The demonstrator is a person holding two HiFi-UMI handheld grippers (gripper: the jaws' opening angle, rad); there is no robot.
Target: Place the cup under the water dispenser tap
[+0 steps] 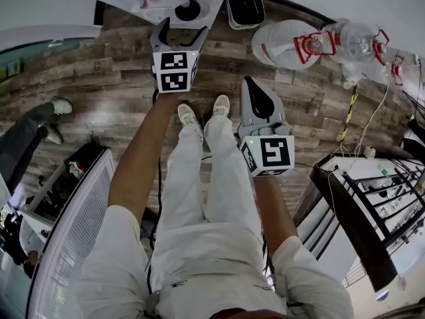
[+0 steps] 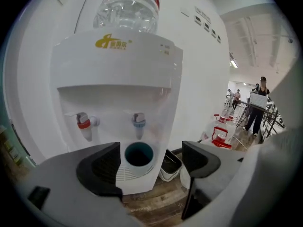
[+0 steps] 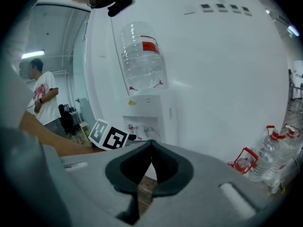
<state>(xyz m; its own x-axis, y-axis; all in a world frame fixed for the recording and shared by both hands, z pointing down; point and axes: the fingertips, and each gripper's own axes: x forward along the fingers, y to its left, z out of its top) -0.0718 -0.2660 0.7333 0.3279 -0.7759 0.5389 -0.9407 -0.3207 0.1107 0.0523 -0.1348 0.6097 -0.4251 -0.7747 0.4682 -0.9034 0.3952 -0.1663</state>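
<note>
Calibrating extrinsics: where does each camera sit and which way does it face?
Head view: on the person's head, looking steeply down at the wood floor; shows forearms, legs, shoes, left hand-held gripper, right hand-held gripper.
Left gripper view: on the left one, facing the water dispenser and cup under the blue tap; own jaws apart.
Right gripper view: on the right one, facing the dispenser from farther back; own jaws together, left forearm visible.
Shared: the dispenser, in both gripper views.
</note>
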